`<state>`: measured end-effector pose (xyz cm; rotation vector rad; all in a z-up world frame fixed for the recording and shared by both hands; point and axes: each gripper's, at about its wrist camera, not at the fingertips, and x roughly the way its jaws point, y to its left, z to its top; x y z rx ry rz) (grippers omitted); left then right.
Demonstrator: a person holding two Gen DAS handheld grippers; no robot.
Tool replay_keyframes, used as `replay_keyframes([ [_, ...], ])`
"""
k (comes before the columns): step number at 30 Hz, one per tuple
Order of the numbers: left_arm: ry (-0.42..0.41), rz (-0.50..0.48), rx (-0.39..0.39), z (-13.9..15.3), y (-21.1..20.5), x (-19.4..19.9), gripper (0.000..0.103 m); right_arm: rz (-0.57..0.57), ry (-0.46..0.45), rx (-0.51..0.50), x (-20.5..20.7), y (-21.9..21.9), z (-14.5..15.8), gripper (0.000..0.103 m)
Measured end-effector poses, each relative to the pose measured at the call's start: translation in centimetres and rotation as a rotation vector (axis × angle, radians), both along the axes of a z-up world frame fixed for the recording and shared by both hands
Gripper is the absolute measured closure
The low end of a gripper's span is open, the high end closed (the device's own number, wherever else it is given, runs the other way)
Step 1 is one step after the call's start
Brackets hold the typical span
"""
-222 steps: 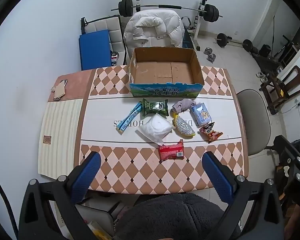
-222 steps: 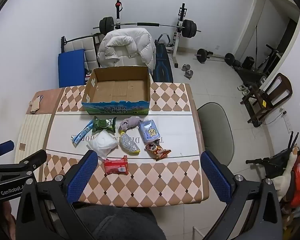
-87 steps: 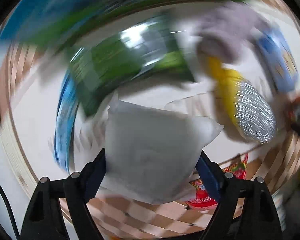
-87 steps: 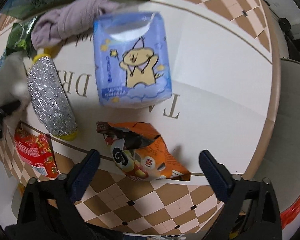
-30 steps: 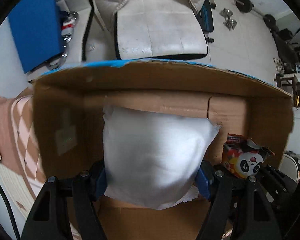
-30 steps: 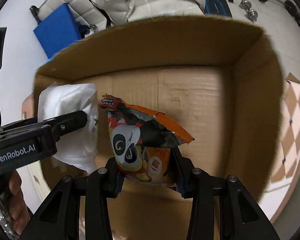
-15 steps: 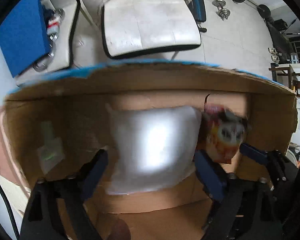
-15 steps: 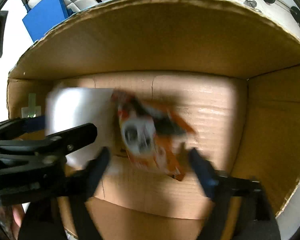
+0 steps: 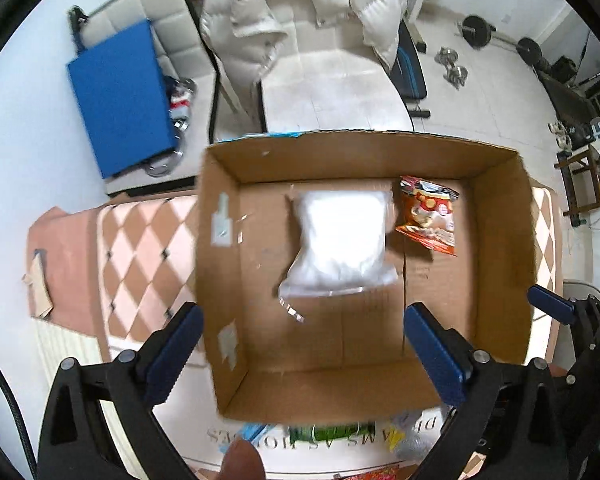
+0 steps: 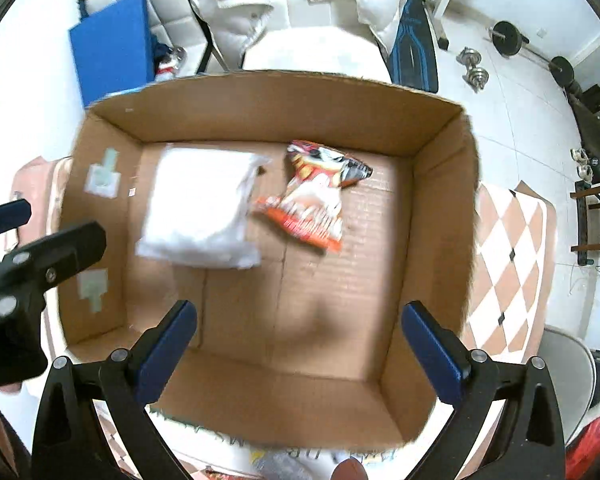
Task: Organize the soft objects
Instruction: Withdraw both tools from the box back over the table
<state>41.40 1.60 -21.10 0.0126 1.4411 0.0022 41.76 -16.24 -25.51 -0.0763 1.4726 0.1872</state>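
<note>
An open cardboard box stands on the table. A white soft pack and an orange panda snack bag lie on its floor near the far wall. My left gripper is open and empty above the box's near side. My right gripper is open and empty above the box. The left gripper's body shows at the left edge of the right wrist view.
Other soft packets lie on the table in front of the box, partly hidden by its near wall. A chair with a white puffer jacket stands behind the table. A blue pad and gym weights sit on the floor.
Both grippers let go: the white pack and the snack bag dropped onto the box floor. Both grippers opened and pulled back and up from the box.
</note>
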Motion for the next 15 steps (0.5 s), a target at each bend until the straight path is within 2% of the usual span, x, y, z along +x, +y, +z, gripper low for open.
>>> replay_keyframes([
  [1,-0.011,0.004,-0.004,0.6,0.1,-0.8,0.001,-0.004,-0.008,0.007,0.5,0.7,0.7,0.0],
  [3,-0.031,0.021,-0.016,1.9,0.4,-2.6,0.001,-0.005,-0.032,0.018,-0.8,0.9,1.0,0.0],
  [6,-0.038,0.043,-0.031,3.0,0.5,-4.6,0.001,-0.01,-0.064,0.035,-3.0,1.6,3.1,0.0],
  [10,-0.036,0.143,-0.04,3.6,1.1,-8.3,0.001,-0.02,-0.1,0.059,-4.9,1.4,4.6,0.0],
  [12,-0.02,0.244,-0.104,2.5,2.1,-11.3,0.001,-0.037,-0.126,0.049,-6.6,0.5,5.1,0.0],
  [15,0.125,0.395,-0.266,-2.5,3.3,-15.6,0.001,-0.082,-0.13,0.044,-10.7,-2.2,4.9,0.0],
])
